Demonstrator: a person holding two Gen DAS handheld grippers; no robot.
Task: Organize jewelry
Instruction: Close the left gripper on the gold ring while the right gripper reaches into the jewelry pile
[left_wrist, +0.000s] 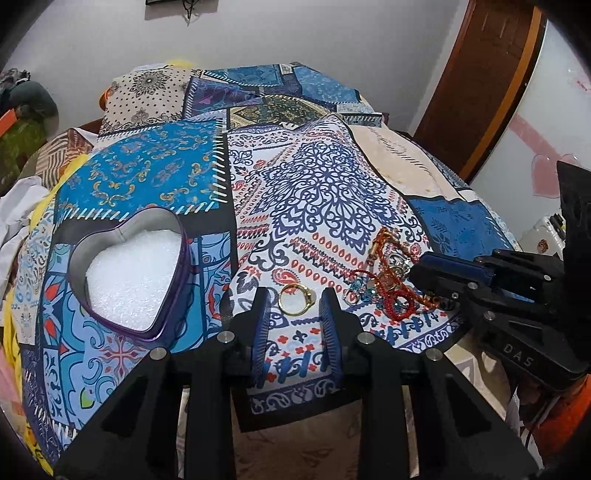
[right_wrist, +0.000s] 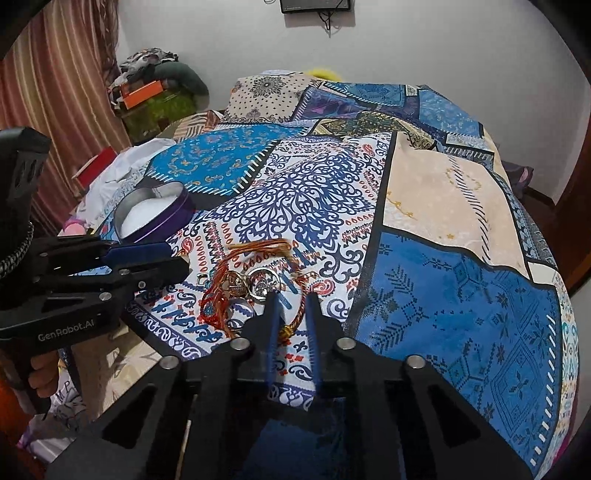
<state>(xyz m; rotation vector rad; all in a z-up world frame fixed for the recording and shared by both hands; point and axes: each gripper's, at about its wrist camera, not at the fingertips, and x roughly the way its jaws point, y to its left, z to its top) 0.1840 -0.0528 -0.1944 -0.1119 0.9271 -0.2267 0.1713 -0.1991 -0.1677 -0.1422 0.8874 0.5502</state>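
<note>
A gold ring (left_wrist: 296, 299) lies on the patterned cloth between the open fingertips of my left gripper (left_wrist: 294, 295), untouched as far as I can tell. A heart-shaped purple tin (left_wrist: 131, 271) with white foam lining sits open to the left; it also shows in the right wrist view (right_wrist: 153, 216). A tangled pile of jewelry (left_wrist: 388, 280) with red and orange threads, rings and charms lies right of the ring, also in the right wrist view (right_wrist: 255, 284). My right gripper (right_wrist: 291, 295) is open, its fingers either side of a thread bracelet (right_wrist: 291, 325) at the pile's edge.
A bed covered with a blue, white and beige patchwork cloth (right_wrist: 461, 295) fills both views. Clothes and boxes (right_wrist: 151, 88) are piled at the far left by a curtain. A wooden door frame (left_wrist: 480, 85) stands at the right.
</note>
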